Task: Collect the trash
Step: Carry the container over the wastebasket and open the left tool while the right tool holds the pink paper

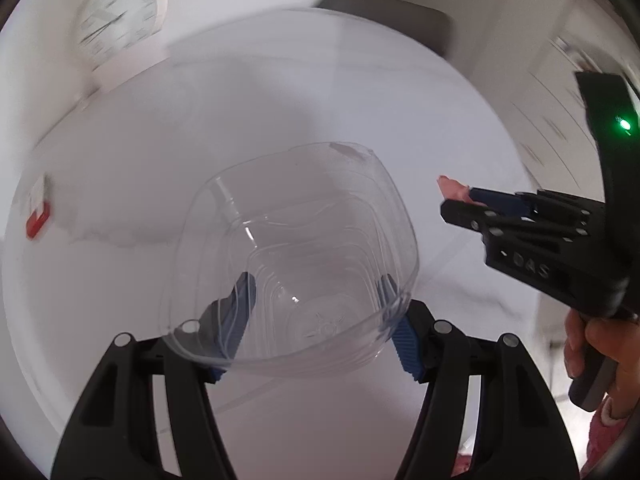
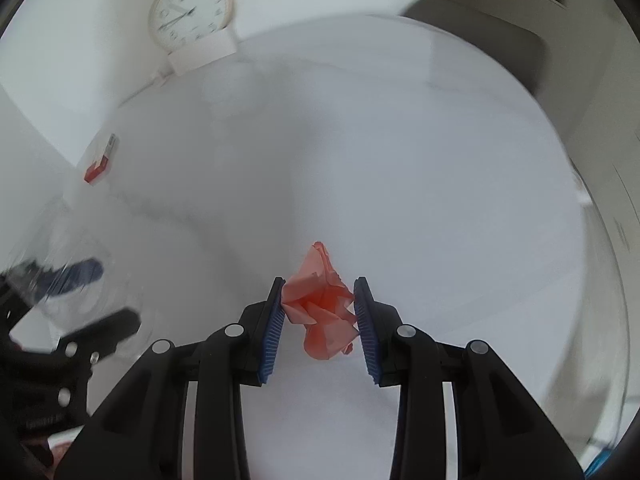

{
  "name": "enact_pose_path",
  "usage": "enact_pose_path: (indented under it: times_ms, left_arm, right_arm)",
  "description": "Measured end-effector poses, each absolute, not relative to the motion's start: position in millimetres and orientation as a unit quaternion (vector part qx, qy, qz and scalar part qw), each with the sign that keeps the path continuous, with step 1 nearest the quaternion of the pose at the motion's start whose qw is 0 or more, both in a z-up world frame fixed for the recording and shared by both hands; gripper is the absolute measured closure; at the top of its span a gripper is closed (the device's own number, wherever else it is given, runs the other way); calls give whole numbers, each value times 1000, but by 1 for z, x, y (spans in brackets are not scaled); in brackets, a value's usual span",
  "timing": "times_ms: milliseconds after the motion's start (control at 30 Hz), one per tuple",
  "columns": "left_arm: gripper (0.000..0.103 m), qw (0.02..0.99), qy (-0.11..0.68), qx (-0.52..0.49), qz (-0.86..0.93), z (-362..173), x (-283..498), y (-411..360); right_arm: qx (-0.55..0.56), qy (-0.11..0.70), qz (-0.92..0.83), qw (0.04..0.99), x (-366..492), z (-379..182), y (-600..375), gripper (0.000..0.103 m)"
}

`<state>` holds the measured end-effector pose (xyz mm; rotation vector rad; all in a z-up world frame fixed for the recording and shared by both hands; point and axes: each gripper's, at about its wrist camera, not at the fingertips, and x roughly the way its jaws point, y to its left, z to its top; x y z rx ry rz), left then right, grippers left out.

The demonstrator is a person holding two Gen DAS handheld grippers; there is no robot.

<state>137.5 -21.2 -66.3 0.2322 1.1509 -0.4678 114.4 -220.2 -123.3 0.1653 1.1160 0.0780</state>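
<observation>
**Two pieces of trash held above the round white table**

A crumpled pink paper (image 2: 322, 308) is pinched between the blue pads (image 2: 274, 320) of the right gripper (image 2: 320, 316). The pads are pressed on both sides of the paper. The paper is held up off the table.

A clear plastic container (image 1: 292, 256) is held by the left gripper (image 1: 316, 320). One blue finger (image 1: 236, 308) is seen inside the container and the other is seen outside its wall, so the wall is clamped between them. The container is tipped, with its open side turned toward the camera.

From the left wrist view, the right gripper (image 1: 460, 200) is seen to the right of the container, apart from it, and a hand (image 1: 600, 344) is wrapped around its handle.

Under both grippers a round white table (image 2: 440, 160) is spread out. A small red and white box (image 2: 100, 160) is seen near the table's left edge. A white clock (image 2: 191, 10) is stood at the far edge, by the wall. A grey chair (image 2: 480, 36) is seen behind the table.
</observation>
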Motion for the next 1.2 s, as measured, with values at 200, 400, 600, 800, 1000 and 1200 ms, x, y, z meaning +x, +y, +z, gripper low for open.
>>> enact_pose_path:
  times_ms: [200, 400, 600, 800, 1000, 1200]
  left_arm:
    - [41, 773, 530, 162, -310, -61, 59, -81]
    - [41, 720, 521, 211, -407, -70, -15, -159]
    - [41, 664, 535, 254, -456, -122, -76, -238]
    - [41, 634, 562, 283, -450, -208, -108, -294]
    - [41, 607, 599, 295, -431, -314, -112, -318]
    - [41, 597, 603, 320, -422, -374, -116, -325]
  right_arm:
    - [125, 514, -41, 847, -21, -115, -265, 68]
    - [165, 516, -130, 830, -129, -125, -316, 68]
    - [208, 515, -208, 805, -207, -140, -367, 68]
    - [240, 528, -243, 778, -257, -173, -409, 68]
    - [264, 543, -245, 758, -274, -223, -432, 68]
    - [282, 550, -235, 750, -276, -261, -447, 68]
